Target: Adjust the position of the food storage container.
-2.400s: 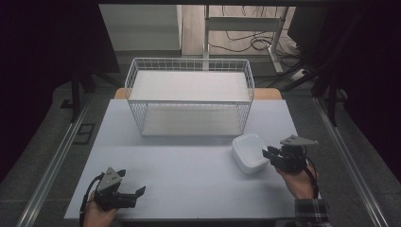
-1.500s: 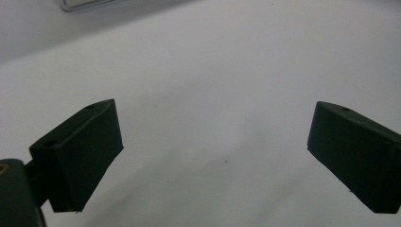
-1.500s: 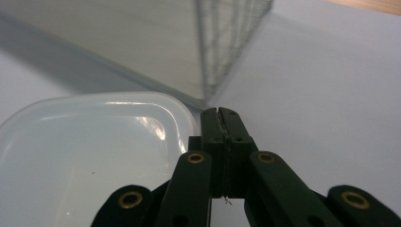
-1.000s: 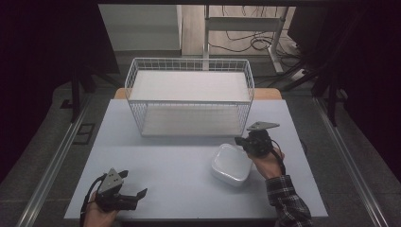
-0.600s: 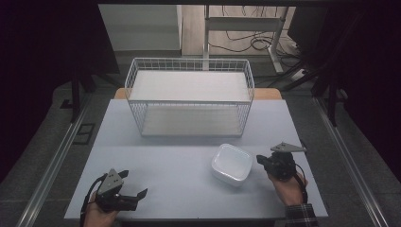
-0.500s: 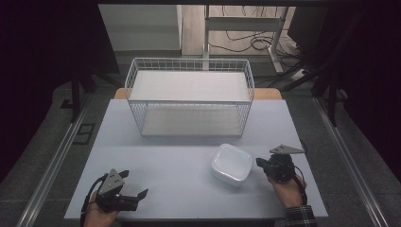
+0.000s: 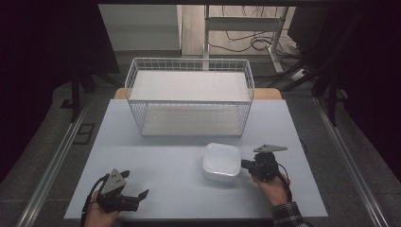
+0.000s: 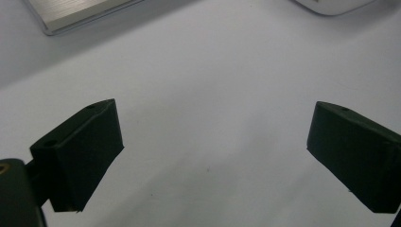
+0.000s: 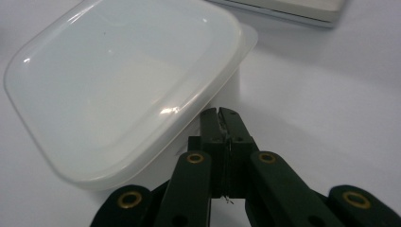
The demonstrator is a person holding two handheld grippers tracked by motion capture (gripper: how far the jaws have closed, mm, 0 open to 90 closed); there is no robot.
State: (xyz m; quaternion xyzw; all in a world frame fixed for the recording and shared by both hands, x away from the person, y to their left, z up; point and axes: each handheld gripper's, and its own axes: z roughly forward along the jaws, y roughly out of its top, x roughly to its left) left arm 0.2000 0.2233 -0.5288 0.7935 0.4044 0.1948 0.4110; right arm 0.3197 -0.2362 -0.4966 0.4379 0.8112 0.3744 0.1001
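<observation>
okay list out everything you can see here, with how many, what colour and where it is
container: one, white, lidded, on the table right of centre, at the right tongs' tips
wire basket: one, white, at the far middle of the table
table: one, pale grey top
left tongs: one, black, jaws open over bare table, near left corner
right tongs: one, black, jaws shut, beside the container's right edge
hands: two, one on each tongs, at the near edge

A white container [image 7: 221, 162] sits upturned on the counter [image 7: 165, 156] before a wire basket [image 7: 190, 97], right claw [image 7: 245, 164] at its edge.
</observation>
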